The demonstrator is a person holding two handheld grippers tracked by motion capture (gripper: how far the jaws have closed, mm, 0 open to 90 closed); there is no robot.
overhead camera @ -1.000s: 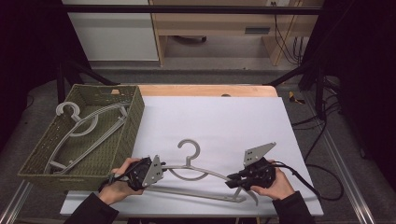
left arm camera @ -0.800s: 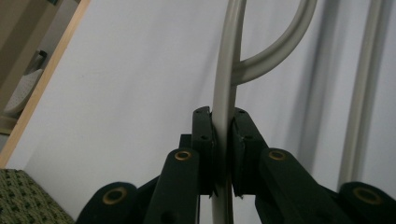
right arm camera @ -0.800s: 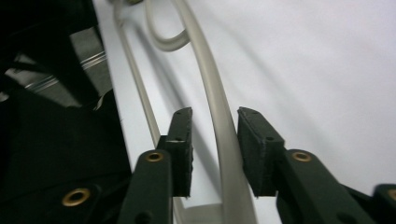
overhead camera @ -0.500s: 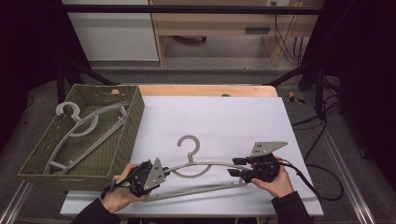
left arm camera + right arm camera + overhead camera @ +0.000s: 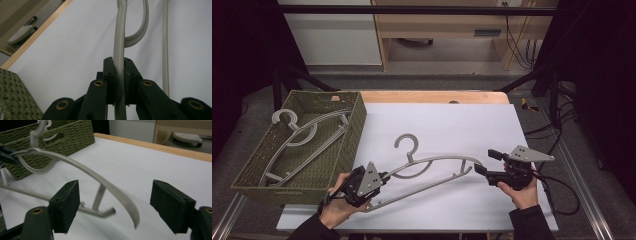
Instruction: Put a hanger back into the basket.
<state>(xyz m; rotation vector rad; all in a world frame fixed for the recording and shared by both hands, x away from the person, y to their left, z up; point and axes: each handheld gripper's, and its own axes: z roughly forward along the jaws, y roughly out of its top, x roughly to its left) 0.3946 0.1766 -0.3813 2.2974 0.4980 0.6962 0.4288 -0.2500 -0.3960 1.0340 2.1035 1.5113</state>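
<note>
On the white table (image 5: 447, 120), a grey hanger (image 5: 432, 167) with curved shoulders and lower bar lies near the front edge, its left shoulder clamped in the left gripper (image 5: 119, 75), the right gripper (image 5: 115, 206) spread wide, empty, beside its free end.

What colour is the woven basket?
Olive green basket, best seen in the high view.

My view past the desk (image 5: 512, 125): grey floor (image 5: 422, 80), white cabinet (image 5: 332, 35), wooden shelf unit (image 5: 437, 20), dark surroundings, cables (image 5: 512, 40).
</note>
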